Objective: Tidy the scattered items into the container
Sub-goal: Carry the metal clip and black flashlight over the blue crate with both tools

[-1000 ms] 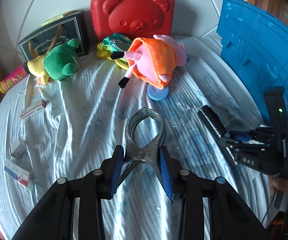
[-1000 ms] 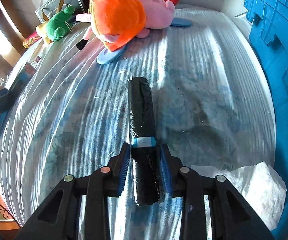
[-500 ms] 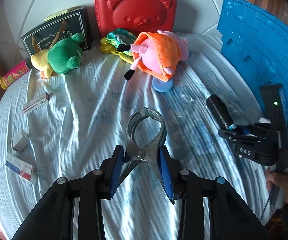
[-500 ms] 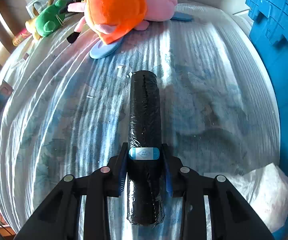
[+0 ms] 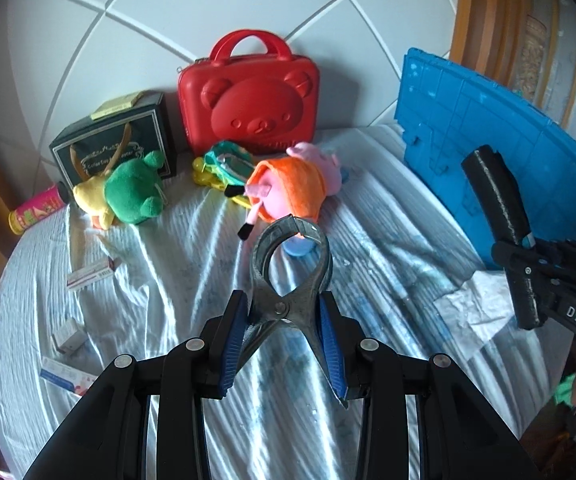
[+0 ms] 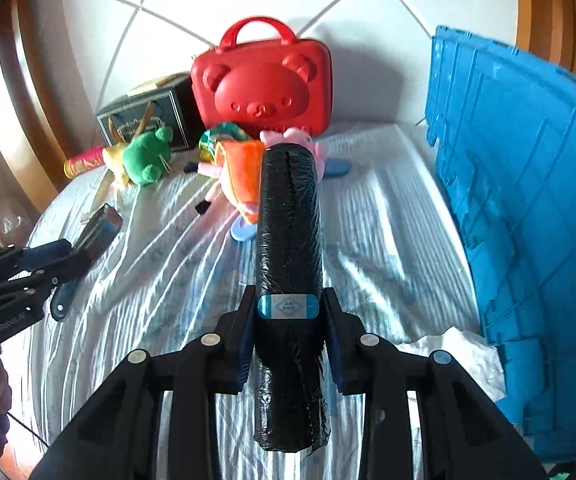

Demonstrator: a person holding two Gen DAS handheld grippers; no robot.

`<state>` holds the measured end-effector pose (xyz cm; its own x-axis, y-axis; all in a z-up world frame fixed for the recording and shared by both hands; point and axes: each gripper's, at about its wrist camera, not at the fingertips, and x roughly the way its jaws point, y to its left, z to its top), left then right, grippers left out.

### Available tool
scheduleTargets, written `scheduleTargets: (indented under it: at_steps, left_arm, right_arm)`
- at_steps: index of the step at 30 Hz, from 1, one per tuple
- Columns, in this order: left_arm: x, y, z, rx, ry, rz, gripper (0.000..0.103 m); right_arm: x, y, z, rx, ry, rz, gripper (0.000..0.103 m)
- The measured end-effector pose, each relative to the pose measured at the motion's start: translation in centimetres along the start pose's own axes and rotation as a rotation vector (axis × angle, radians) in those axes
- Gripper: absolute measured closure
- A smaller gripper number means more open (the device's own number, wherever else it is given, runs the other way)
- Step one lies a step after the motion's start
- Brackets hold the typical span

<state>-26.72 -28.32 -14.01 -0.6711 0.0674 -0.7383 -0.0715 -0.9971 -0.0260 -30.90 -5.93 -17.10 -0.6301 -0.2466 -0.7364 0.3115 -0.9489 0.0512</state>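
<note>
My left gripper [image 5: 283, 312] is shut on a grey metal spring clamp [image 5: 288, 264], held up above the white bedsheet [image 5: 191, 264]. In the right wrist view the same gripper [image 6: 67, 256] shows at the left edge with the clamp [image 6: 99, 224] in it. My right gripper [image 6: 288, 312] is shut on a black roll [image 6: 288, 220] with a blue label, lifted off the sheet. The left wrist view shows that roll [image 5: 492, 192] in front of the blue plastic crate [image 5: 468, 120], which stands at the right [image 6: 528, 200].
A red bear case [image 5: 247, 104] and a black box [image 5: 127, 140] stand at the back. A green plush [image 5: 131, 192], a pink and orange plush [image 5: 288, 192], a pink tube [image 5: 35, 212] and small cartons [image 5: 87, 276] lie on the sheet. White paper [image 5: 472, 308] lies beside the crate.
Both grippers have risen from the sheet with the clamp and the roll still in them. The right gripper has moved up in front of the blue crate.
</note>
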Motion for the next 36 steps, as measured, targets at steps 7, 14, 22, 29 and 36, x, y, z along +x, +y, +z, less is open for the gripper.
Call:
scheduleTargets:
  at_steps: [7,14,22,29,36]
  left_arm:
    - [-4.9,-4.1,2.6,0.103,-0.120,-0.078,0.068]
    - [-9.4,-9.5,4.9,0.169,-0.248,-0.126,0.068]
    - [-13.8,-17.2,6.8,0.227,-0.372,-0.116,0.068]
    - [-15.6,-24.6,8.1,0.218,-0.429,-0.054,0.068]
    - [-15.7,-31.5,9.8,0.201,-0.475,0.015,0.068]
  right_arm:
    - [-9.6,1.9,1.0,0.016,-0.165,-0.095,0.073]
    - [-18.8,1.1,1.2,0.025,-0.292,-0.207,0.073]
    - [-26.7,-2.9,0.3,0.071,-0.428,-0.260,0.073]
    - [-31.1,-8.7,-0.1,0.046,-0.496,-0.249,0.073]
    - [-33.3,-15.6,0.2,0.022,-0.529,-0.211,0.073]
